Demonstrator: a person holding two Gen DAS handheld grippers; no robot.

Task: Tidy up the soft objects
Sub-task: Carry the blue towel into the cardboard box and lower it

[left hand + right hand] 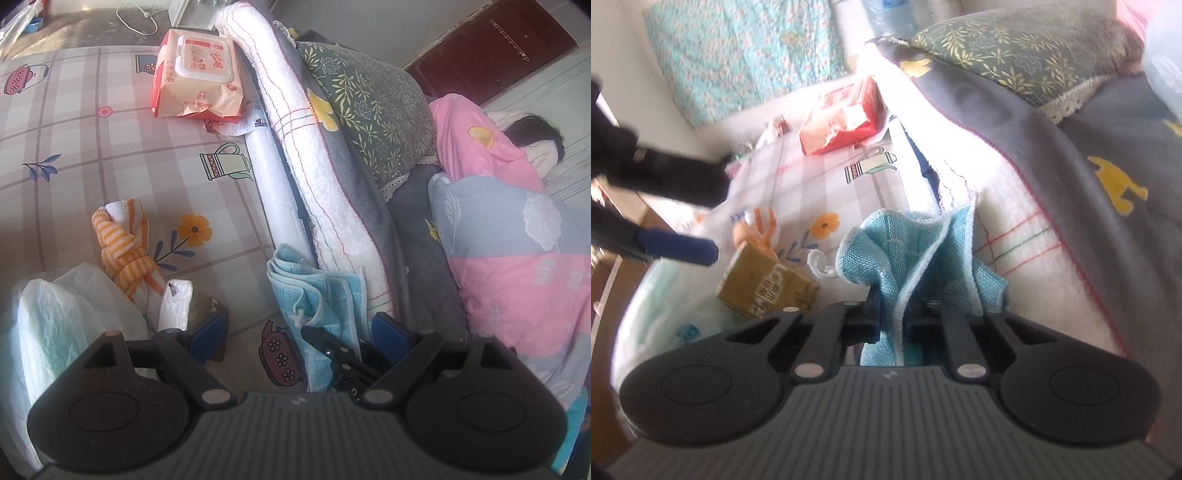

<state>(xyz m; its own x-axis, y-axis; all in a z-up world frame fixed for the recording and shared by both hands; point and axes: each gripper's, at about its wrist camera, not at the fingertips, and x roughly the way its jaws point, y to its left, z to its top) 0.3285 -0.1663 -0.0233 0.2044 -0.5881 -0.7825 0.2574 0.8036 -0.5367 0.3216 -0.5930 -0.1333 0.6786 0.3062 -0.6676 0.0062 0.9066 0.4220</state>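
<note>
The right gripper is clamping the blue cloth, lifting it just beside the white towel. The left gripper is hovering near it, fingers apart. Next, probably: catching a free corner for folding.

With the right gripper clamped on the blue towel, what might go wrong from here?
The right gripper pinches only a bunched fold of the blue towel, so it may slip free. The towel hangs against the white blanket, which could drag along. The open left gripper is close and might collide.
</note>
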